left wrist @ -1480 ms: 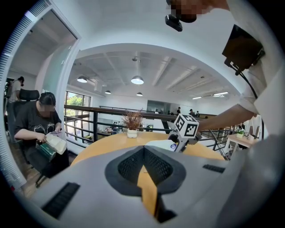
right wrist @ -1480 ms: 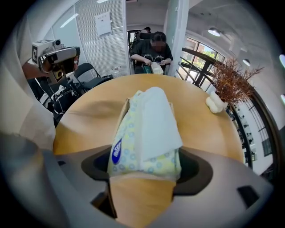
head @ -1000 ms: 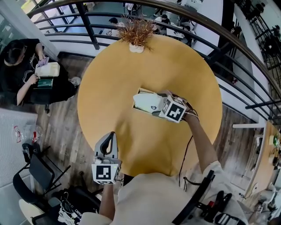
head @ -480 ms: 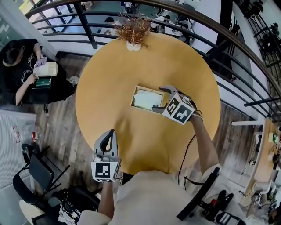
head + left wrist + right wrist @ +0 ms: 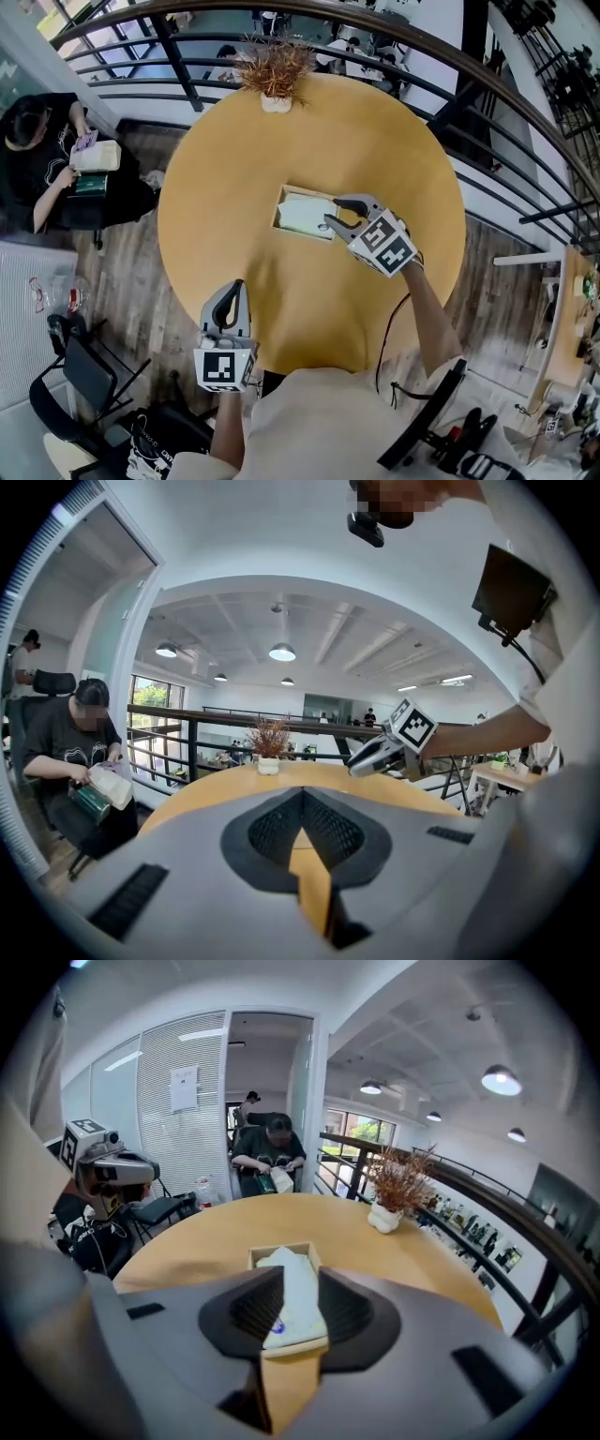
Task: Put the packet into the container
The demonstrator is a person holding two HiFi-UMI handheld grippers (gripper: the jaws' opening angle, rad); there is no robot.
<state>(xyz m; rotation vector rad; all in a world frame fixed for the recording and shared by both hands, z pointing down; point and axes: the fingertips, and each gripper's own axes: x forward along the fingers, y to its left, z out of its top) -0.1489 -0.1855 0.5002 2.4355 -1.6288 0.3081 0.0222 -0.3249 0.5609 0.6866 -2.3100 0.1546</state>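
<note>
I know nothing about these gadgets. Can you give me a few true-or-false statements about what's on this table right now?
1. The white packet lies inside the box. True.
2. The right gripper is squeezing the packet. False: its jaws have just been closing partway, but they stand apart and press on nothing.
3. A potted plant stands at the far edge of the table. True.
4. The table is square. False: it is round.
5. The left gripper is over the box. False: it is at the table's near edge, well away from the box, with its jaws together.
</note>
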